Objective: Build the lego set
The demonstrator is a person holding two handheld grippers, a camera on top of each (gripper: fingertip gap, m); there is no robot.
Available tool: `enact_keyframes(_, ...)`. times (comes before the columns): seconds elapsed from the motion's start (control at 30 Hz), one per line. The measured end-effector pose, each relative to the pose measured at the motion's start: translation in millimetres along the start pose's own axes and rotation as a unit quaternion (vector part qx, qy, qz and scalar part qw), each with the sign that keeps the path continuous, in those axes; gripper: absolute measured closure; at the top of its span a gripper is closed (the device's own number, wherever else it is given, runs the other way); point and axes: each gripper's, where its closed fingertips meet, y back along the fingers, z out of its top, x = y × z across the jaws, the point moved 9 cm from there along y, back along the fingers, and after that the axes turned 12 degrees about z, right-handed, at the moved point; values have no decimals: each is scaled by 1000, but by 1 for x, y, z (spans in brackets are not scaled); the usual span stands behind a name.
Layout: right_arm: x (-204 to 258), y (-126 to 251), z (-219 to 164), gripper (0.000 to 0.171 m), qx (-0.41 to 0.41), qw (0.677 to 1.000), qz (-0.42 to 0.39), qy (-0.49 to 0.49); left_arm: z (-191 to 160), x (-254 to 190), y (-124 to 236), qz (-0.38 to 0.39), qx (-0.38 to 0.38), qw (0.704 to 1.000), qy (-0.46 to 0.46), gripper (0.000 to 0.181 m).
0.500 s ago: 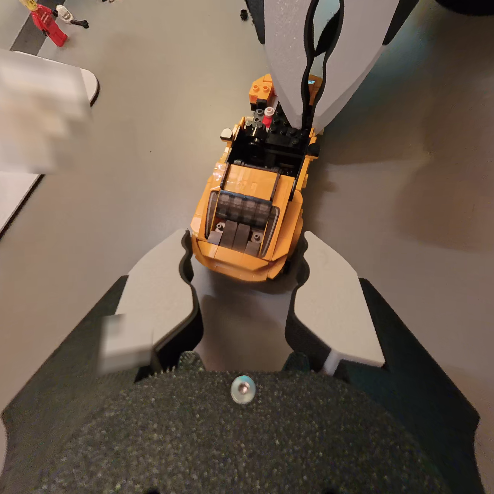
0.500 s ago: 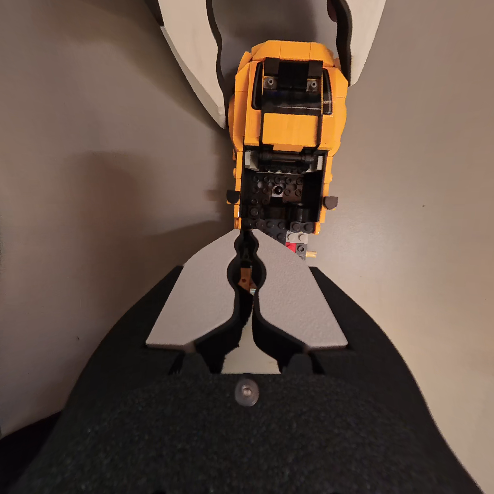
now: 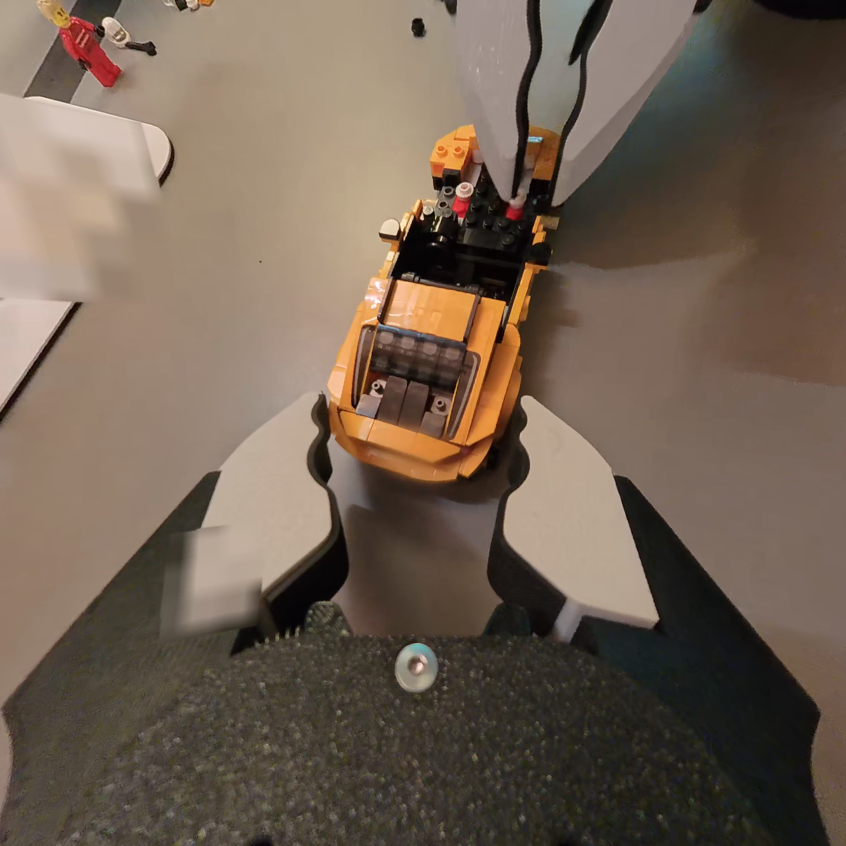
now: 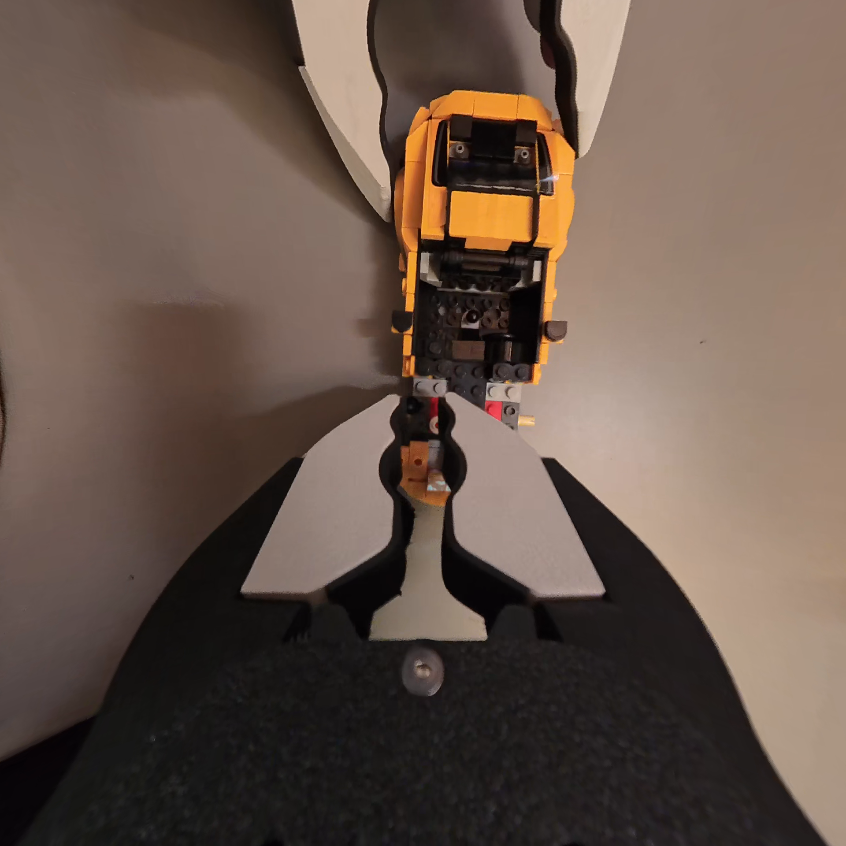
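An orange lego car (image 3: 435, 329) with an open black cabin lies on the grey table; it also shows in the right wrist view (image 4: 490, 215). My left gripper (image 3: 421, 407) is shut on the car's near end, one finger on each side. Its fingers (image 4: 348, 114) show at the far end in the right wrist view. My right gripper (image 4: 424, 396) is over the car's other end with its jaws slightly parted. A small red and white piece (image 4: 434, 412) stands on the car between its fingertips. This piece (image 3: 515, 208) has a twin (image 3: 463, 197) beside it.
A red minifigure (image 3: 87, 55) and a white helmet piece (image 3: 116, 32) lie at the far left. A small black piece (image 3: 416, 25) lies beyond the car. A white booklet (image 3: 151, 151), partly blurred, lies at the left. The grippers' ends are close to 10 cm from one another.
My right gripper's jaws have parted a little and drawn back slightly. The red and white piece now shows between its tips on the car. The left gripper and car have not moved.
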Motion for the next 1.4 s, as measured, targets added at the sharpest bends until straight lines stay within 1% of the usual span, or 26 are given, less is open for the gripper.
enact_keyframes(0.23, 4, -3, -8, 161, -19, 1000, -6, 1, 0, 0, 0, 0, -2, 1000, 2, 106)
enact_keyframes(0.33, 4, -1, -8, 161, -43, 999, -7, 3, 0, 0, 0, 1, -2, 1000, 2, 106)
enact_keyframes(0.53, 8, 2, -12, 162, -93, 994, -29, 41, 0, 0, 0, 1, -2, 1000, -1, 107)
enact_keyframes(0.7, 13, 2, -16, 163, -117, 990, -47, 64, -2, 1, 2, -5, -3, 1000, 2, 107)
enact_keyframes(0.83, 11, -2, -17, 167, -106, 991, -51, 67, -2, 2, 3, -6, -3, 1000, 0, 108)
enact_keyframes(0.97, 6, -7, -11, 171, -75, 994, -41, 68, -2, 2, 3, -6, -3, 1000, 1, 108)
enact_keyframes(1.2, -1, -9, -4, 171, -29, 997, -19, 74, -3, 2, 3, -7, -4, 1000, 1, 108)
enact_keyframes(1.4, -1, -9, -4, 168, -30, 997, -9, 76, -3, 2, 4, -10, -5, 1000, 2, 108)
